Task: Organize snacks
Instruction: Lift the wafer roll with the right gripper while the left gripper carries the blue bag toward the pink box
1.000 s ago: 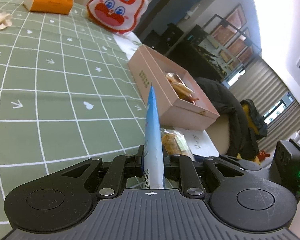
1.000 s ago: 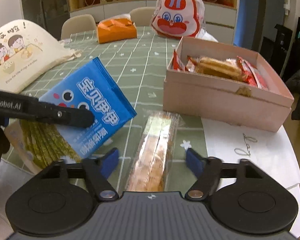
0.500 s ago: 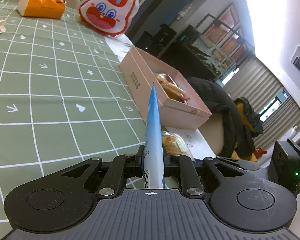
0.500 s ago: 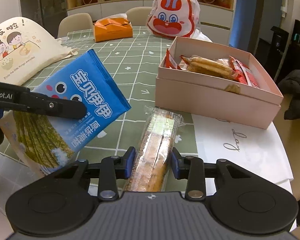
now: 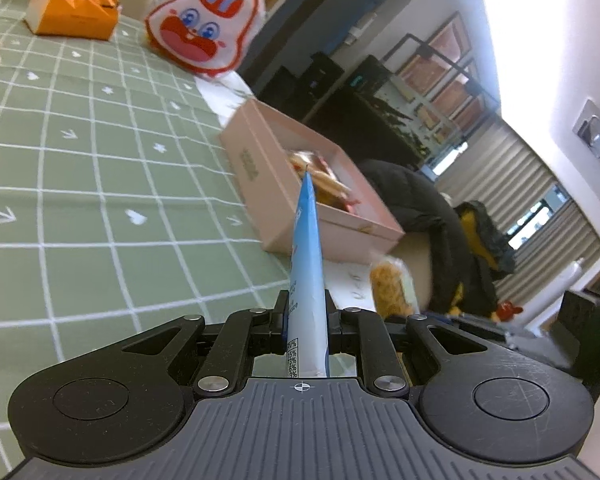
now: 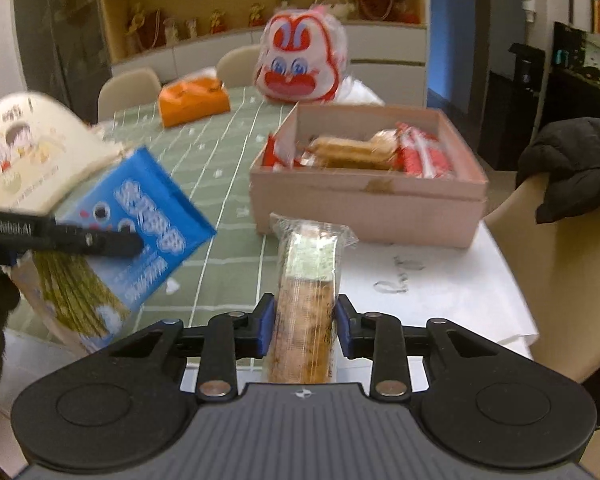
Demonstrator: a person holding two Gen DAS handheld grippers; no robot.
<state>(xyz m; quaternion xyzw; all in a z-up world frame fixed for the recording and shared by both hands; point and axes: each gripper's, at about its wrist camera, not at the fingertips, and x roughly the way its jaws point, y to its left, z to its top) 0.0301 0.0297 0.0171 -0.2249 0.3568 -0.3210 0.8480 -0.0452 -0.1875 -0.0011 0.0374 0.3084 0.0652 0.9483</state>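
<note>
A: Left wrist view. Left gripper (image 5: 306,322), jaws clamped tight on a blue snack packet (image 5: 308,276), held edge-on so only the thin side shows, running straight out ahead between the jaws. Beyond its tip, the pink box (image 5: 256,176), open and already holding wrapped snacks. Likely held edgewise to slide in beside what is there.

B: And off to the sides?

A: Ahead and left of the jaws, green checked tablecloth (image 5: 80,200); farther out, an orange paper bag (image 5: 74,10) and a rabbit-face bag (image 5: 206,32). Just right of the jaws, blurred, a clear-wrapped biscuit bar (image 5: 388,284).

B: Right wrist view?

A: Right gripper (image 6: 305,326), jaws closing on that clear-wrapped biscuit bar (image 6: 306,300), blue pads pressed to both long sides, the bar pointing forward toward the pink box (image 6: 364,204). Gripped near one end, probably to lead with the free end into the box.

B: The blue packet here?

A: Left of the jaws, face-on, pinched by the black fingers of the other gripper, in front of a cream cartoon-print bag (image 6: 28,148). Neither snack in the box yet.
</note>
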